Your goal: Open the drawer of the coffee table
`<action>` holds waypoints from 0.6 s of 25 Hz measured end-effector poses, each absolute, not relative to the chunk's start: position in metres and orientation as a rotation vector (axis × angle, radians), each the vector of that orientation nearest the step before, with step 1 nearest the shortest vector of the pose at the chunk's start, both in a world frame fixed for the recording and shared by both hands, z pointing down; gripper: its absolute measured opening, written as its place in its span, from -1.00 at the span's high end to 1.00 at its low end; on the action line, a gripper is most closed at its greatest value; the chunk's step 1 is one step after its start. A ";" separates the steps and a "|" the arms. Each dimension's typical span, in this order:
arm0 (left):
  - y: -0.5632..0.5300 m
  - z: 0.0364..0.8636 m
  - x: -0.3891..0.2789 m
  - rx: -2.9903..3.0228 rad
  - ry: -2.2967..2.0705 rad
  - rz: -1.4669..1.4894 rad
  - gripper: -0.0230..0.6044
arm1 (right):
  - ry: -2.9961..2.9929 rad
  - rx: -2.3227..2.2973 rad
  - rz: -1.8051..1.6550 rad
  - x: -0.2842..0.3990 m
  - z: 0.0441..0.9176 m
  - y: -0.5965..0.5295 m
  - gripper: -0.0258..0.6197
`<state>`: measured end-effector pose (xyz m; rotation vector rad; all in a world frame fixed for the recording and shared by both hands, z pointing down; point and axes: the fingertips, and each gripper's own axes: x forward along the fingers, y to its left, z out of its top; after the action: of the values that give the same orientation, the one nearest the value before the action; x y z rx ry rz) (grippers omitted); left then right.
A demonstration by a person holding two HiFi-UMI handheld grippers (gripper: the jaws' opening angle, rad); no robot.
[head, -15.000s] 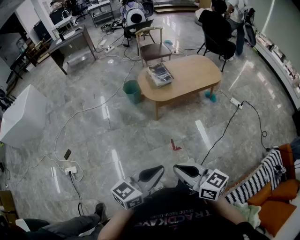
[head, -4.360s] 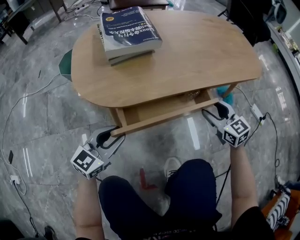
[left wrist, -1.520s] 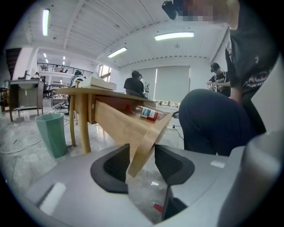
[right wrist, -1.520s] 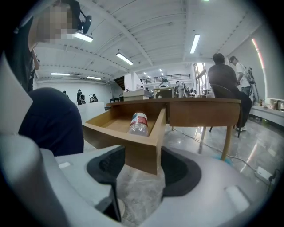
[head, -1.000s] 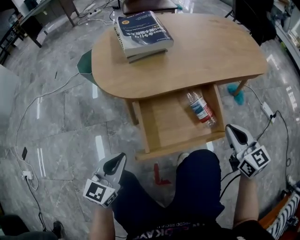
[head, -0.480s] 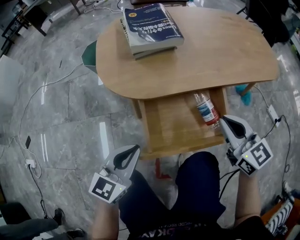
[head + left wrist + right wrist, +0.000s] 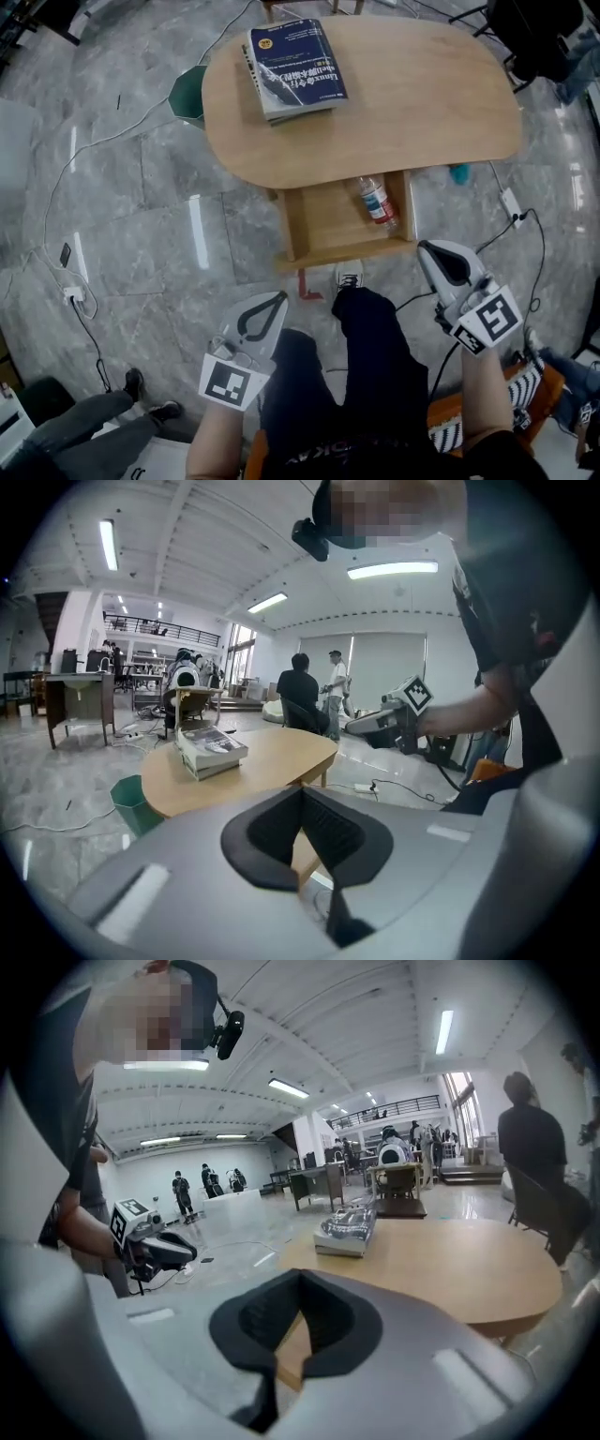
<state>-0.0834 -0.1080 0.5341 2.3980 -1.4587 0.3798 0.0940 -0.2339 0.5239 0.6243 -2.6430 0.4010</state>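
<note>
The wooden coffee table (image 7: pixel 422 103) stands ahead of me, and its drawer (image 7: pixel 328 230) is pulled out toward me. A clear water bottle (image 7: pixel 378 202) lies in the drawer's right side. A stack of blue books (image 7: pixel 295 66) rests on the tabletop's left end. My left gripper (image 7: pixel 277 300) is shut and empty, held in the air short of the drawer and to its left. My right gripper (image 7: pixel 425 249) is also shut and empty, just right of the drawer's front corner. The left gripper view shows its shut jaws (image 7: pixel 302 797) pointing at the table (image 7: pixel 272 757); the right gripper view (image 7: pixel 300 1281) does the same.
A green bin (image 7: pixel 186 94) stands left of the table. Cables and a power strip (image 7: pixel 75 295) lie on the grey floor. Another person's legs (image 7: pixel 84 422) are at lower left. An orange sofa (image 7: pixel 539 384) is at lower right, and a seated person (image 7: pixel 534 37) is beyond the table.
Both grippers have lifted and drawn back from the drawer, staying shut. The head view has risen, so the table looks smaller and farther. The drawer stays open.
</note>
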 end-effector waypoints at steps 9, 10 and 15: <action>-0.085 0.374 -0.052 2.417 -1.371 0.544 0.91 | -2.611 0.511 0.456 0.079 0.381 -0.197 0.92; -0.083 0.360 -0.050 2.412 -1.379 0.534 0.91 | -2.623 0.497 0.459 0.074 0.366 -0.194 0.92; -0.064 0.297 -0.044 2.338 -1.422 0.432 0.91 | -2.685 0.436 0.446 0.054 0.291 -0.168 0.92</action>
<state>-0.0439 -0.0640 0.2965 2.3376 -1.4224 0.4321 0.0537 -0.1684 0.2906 0.4355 -2.6850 0.4458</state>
